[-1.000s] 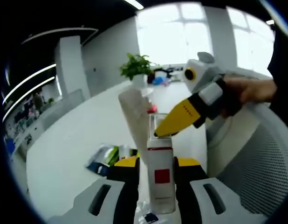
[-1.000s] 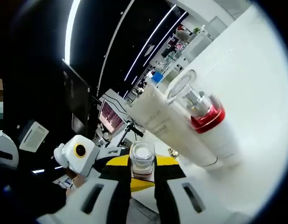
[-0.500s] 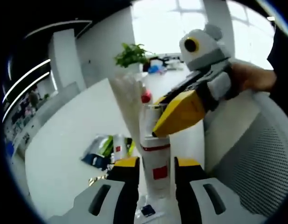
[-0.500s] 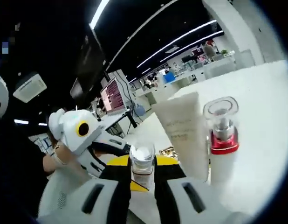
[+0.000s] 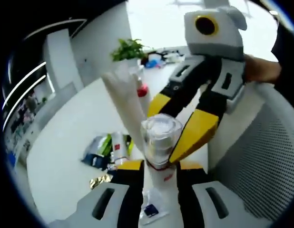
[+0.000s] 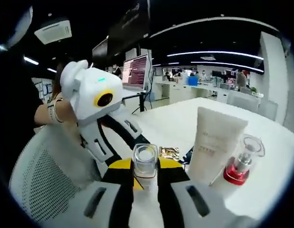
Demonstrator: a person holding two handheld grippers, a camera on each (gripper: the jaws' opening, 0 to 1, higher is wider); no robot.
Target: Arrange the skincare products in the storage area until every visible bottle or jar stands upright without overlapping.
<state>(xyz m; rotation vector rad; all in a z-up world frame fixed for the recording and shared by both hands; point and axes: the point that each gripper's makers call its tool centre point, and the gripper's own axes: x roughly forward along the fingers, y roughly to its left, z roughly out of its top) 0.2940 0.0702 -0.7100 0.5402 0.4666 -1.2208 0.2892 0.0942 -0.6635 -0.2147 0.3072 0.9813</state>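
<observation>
My left gripper (image 5: pixel 156 167) is shut on a white bottle (image 5: pixel 164 183) with a red band. The bottle's clear cap (image 5: pixel 161 135) points toward this camera. My right gripper (image 5: pixel 162 138) reaches in from the upper right, its yellow jaws on either side of that cap. In the right gripper view the clear cap (image 6: pixel 145 160) sits pinched in the right gripper (image 6: pixel 145 167), and the left gripper (image 6: pixel 130 140) comes in from the upper left. A white tube (image 6: pixel 214 142) and a red-collared pump bottle (image 6: pixel 241 164) stand upright side by side on the white table (image 6: pixel 175 123).
Loose packets (image 5: pixel 103 153) and a small bottle (image 5: pixel 118 147) lie on the table left of the white tube (image 5: pixel 127 107). A potted plant (image 5: pixel 128 48) stands far back. A white mesh chair (image 5: pixel 261 166) is close on the right. A person's hand (image 5: pixel 261 69) holds the right gripper.
The held bottle has tipped so its cap faces the left camera. The right gripper has swung up and over it, still on the cap. Both views have shifted with the hands.
</observation>
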